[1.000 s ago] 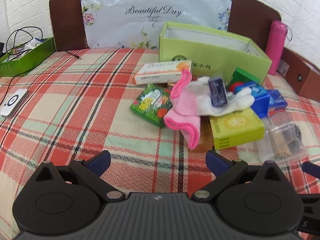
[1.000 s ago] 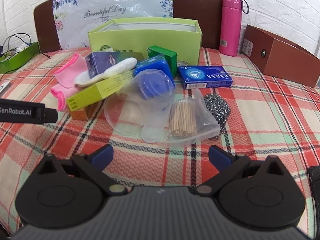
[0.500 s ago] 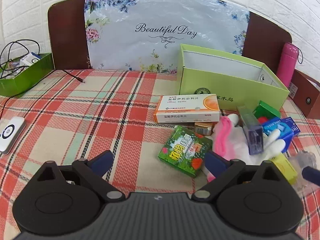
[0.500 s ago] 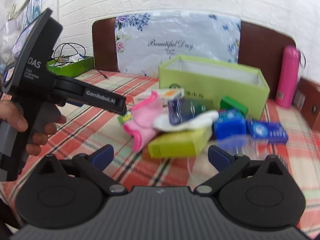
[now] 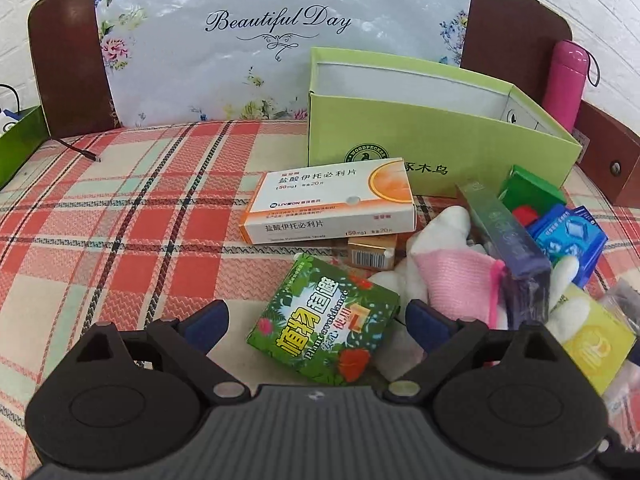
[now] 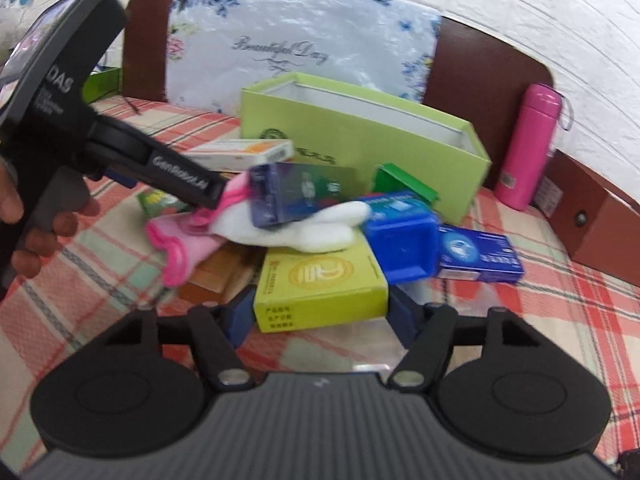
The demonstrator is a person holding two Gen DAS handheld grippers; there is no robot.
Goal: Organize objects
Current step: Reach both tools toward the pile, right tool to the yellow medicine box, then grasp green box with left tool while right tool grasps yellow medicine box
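Each handheld gripper is matte black plastic. The left gripper [image 5: 313,322] and right gripper [image 6: 318,315] both show two round, disc-shaped hubs, angled linkage arms with triangular cut-outs, small silver pivot screws, a ribbed grey centre body with a tiny pale emblem, and dark blue finger pads [image 5: 206,325]. Seen from the right wrist, the left unit's side reads "GenRobot.AI" and "DAS" in white.
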